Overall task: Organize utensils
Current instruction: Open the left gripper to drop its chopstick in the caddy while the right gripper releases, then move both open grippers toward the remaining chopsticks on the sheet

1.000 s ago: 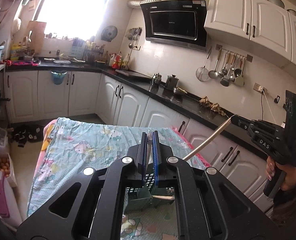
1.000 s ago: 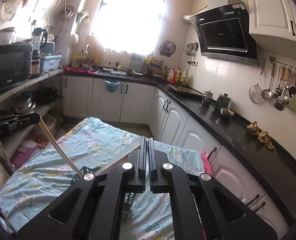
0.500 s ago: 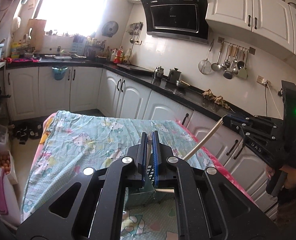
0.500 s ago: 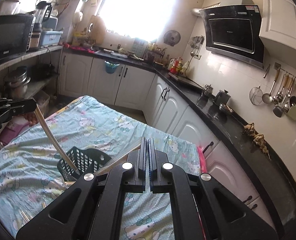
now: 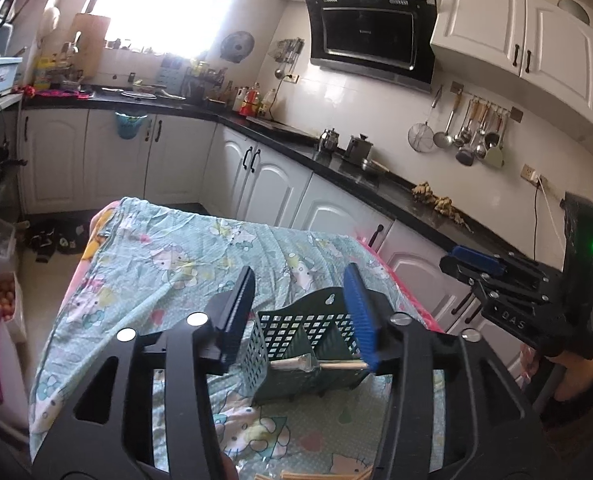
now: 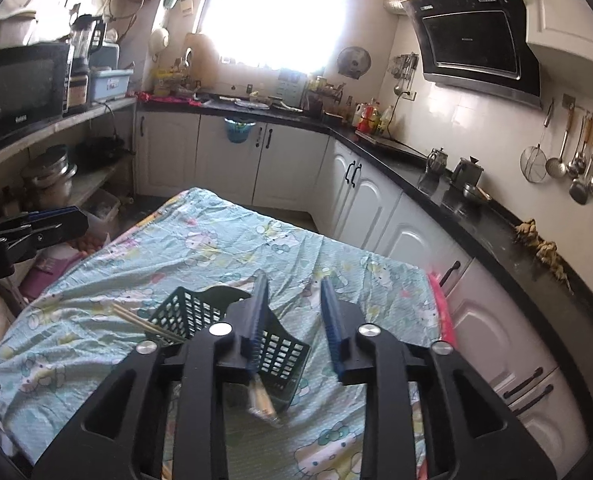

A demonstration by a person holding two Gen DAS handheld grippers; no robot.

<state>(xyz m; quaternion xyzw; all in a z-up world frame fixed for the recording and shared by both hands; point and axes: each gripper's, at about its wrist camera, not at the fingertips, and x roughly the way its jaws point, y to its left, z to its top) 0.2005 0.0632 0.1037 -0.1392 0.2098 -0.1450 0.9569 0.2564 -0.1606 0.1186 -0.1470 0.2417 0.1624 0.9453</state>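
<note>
On the table draped with a pale-green cartoon-print cloth [image 5: 184, 264], near its close end, sits the landmark: a dark green perforated plastic basket w/ an inner divider [image 5: 308, 344].

Left wrist view: the left gripper [image 5: 300, 312], black frame w/ blue pads, hovers just above and in front of the basket. Its jaws are opening; nothing lies between them, only the basket's back wall shows through the gap. Inside the basket, low against the front wall, rests a pale wooden-handled utensil w/ a silvery wrapped end [image 5: 316, 365], lying roughly crosswise. To the right of the basket and well apart from it, the right gripper [image 5: 472, 264] appears side-on, a person's hand partly visible below it; no item at its tips in this view.

Right wrist view: the right gripper [image 6: 294, 312] points down at the cloth just right of the basket [image 6: 200, 316]; jaws opening, gap empty. A bundle of thin light-wood chopsticks [image 6: 144, 322] leans out over the basket's left rim. A second pale stick-like utensil in clear wrap [image 6: 262, 398] sits at the basket's near corner; whether inside or just outside cannot be told. The left gripper [image 6: 52, 220] enters from the left edge, above and well left of the basket.
</note>
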